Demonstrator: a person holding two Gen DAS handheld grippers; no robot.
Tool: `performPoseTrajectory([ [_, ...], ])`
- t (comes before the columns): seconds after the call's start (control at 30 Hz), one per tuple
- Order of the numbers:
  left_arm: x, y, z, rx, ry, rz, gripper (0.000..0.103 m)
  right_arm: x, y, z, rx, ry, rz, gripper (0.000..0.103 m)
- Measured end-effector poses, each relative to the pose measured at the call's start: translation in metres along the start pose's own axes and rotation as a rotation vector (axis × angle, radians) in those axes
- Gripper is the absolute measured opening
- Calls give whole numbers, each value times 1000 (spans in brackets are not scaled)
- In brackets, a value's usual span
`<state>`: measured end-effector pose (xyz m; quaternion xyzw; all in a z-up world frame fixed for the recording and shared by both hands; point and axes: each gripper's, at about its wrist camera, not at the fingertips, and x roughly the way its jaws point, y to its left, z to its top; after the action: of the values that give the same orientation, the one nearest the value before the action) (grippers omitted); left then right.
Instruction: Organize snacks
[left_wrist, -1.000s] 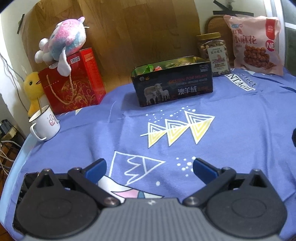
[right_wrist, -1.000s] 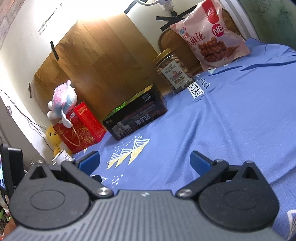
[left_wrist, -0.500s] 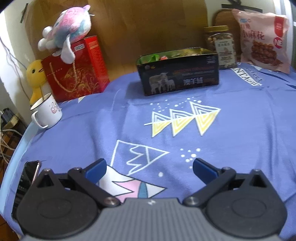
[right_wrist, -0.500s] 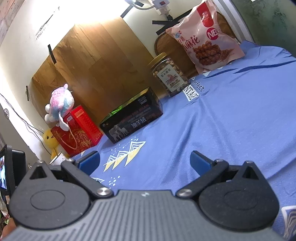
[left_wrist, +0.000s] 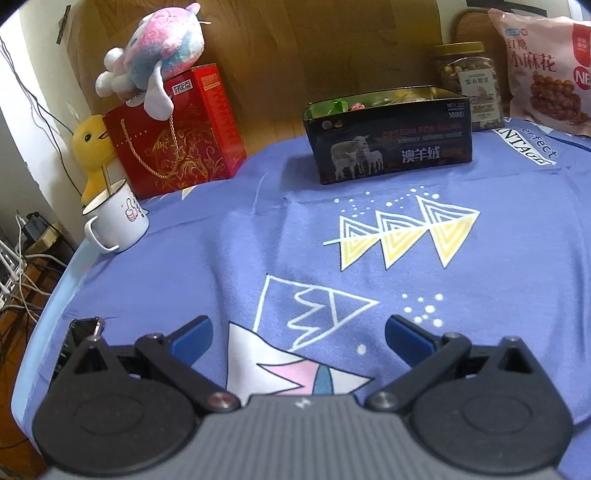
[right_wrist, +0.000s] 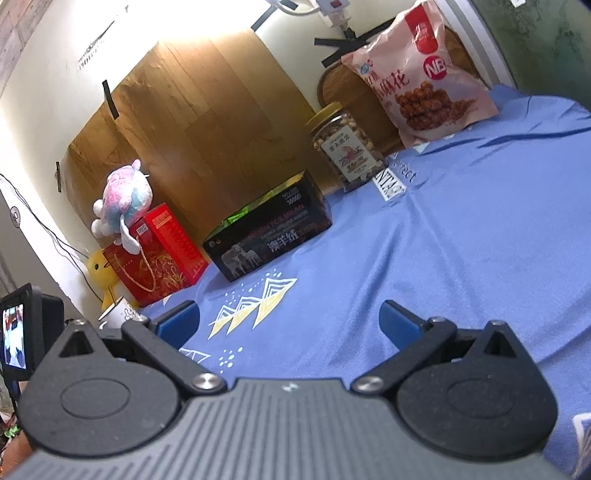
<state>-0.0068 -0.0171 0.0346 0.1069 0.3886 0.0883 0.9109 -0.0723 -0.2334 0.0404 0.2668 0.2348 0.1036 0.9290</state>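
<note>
Two grippers, both empty, fingers spread wide apart: left gripper (left_wrist: 297, 332) low over the blue cloth (left_wrist: 258, 258), right gripper (right_wrist: 288, 321) tilted above the same cloth. Compared with a second ago, left view pulled back and lifted a little, more of the near cloth and a dark phone (left_wrist: 79, 332) at the counter edge now showing; right view rolled so the far wall sits higher. No snack lying loose on the cloth in either view, nothing in hand; probably a retreat after a drop, or a pause before choosing the next item.

Snacks all at the far side of the counter. Open black tin (left_wrist: 391, 144) with sheep on its front, holding wrapped sweets, green and red wrappers just visible above the rim. Clear jar (left_wrist: 467, 81) with a gold lid beside it, full of nuts. Pink snack bag (left_wrist: 546, 70) leaning against the wall, sealed. White mug (left_wrist: 118, 225) at left holding a thin stick; red gift box (left_wrist: 177, 133) under a plush toy (left_wrist: 159, 55)
</note>
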Motion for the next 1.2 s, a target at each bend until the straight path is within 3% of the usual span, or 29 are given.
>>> performPoseTrajectory([
  [0.47,-7,-4,2,24,-60,-9,103,1,1,-3,3,-3,4,103],
  [1.2,-6,-17,2,62,-60,-4,103,1,-1,0,7,-21,25,101],
])
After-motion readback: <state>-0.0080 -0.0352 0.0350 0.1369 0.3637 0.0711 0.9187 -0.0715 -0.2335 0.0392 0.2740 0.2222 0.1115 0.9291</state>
